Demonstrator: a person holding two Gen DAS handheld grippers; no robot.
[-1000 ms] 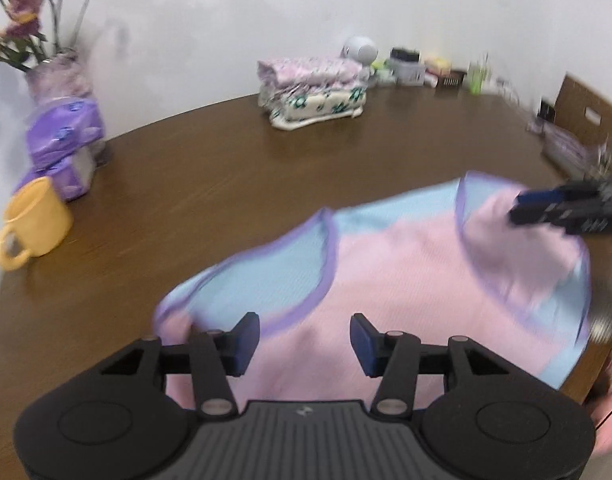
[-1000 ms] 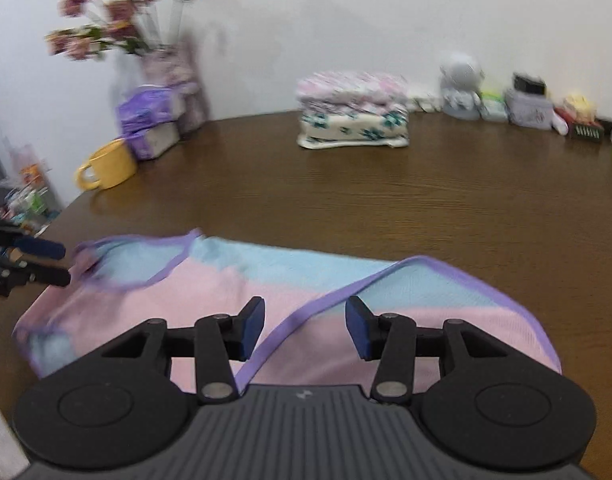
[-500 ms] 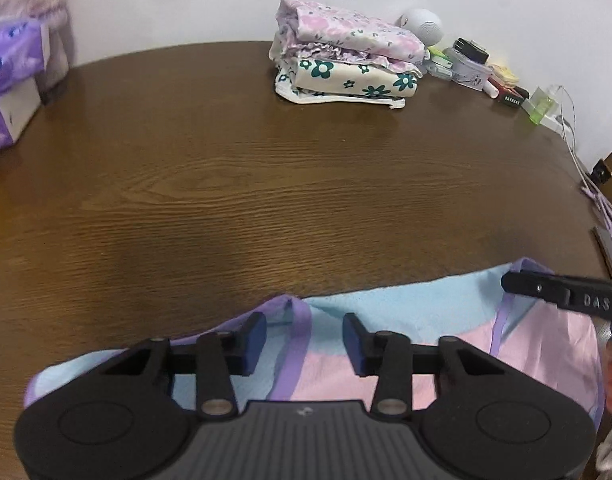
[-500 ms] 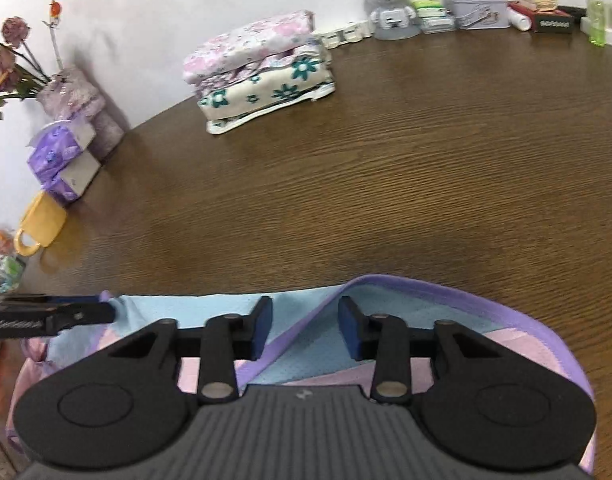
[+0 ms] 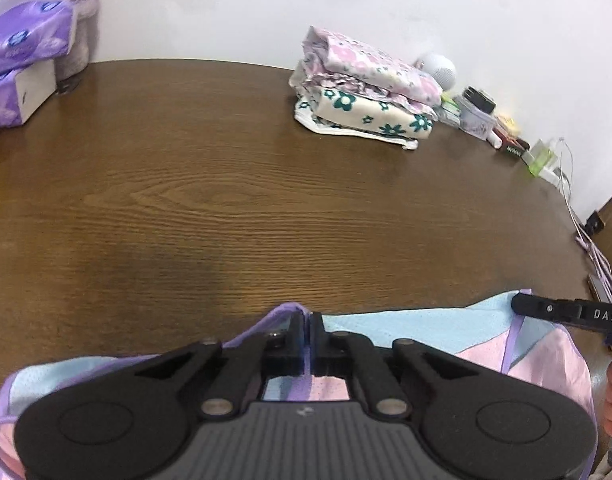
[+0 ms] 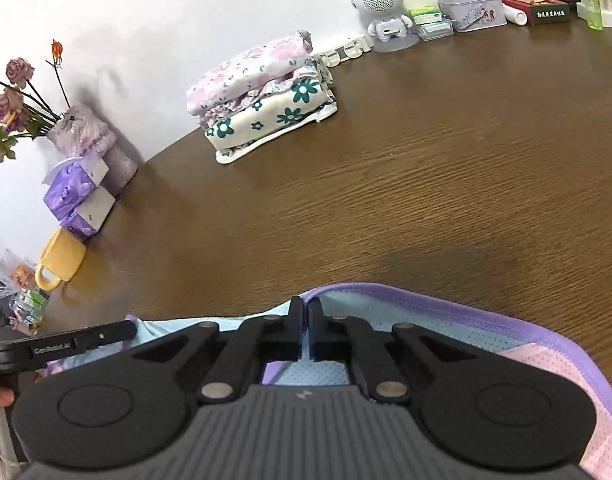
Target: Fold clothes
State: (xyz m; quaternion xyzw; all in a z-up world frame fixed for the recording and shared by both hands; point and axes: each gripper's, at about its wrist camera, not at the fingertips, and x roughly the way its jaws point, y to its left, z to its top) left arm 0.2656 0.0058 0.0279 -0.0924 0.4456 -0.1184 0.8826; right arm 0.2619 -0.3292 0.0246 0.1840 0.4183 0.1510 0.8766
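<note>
A pink and light-blue garment [image 5: 445,330] with purple trim lies at the near edge of the brown table. My left gripper [image 5: 308,330] is shut on its purple-trimmed edge. In the right wrist view the same garment [image 6: 485,334] spreads to the right, and my right gripper [image 6: 306,320] is shut on its purple-edged border. The right gripper's fingers [image 5: 561,312] show at the far right of the left wrist view, at the garment's far corner. The left gripper's fingers [image 6: 82,340] reach in from the left of the right wrist view.
A stack of folded floral clothes [image 5: 365,96] [image 6: 262,96] sits at the back of the table [image 5: 266,208]. Purple tissue packs [image 6: 78,196], a yellow mug [image 6: 60,262] and a flower vase [image 6: 86,136] stand at the left. A white speaker figure [image 6: 385,12] and small boxes line the back right.
Both grippers went from open to shut on the garment's purple-trimmed edge. Both cameras dropped lower and nearer the table's front edge.
</note>
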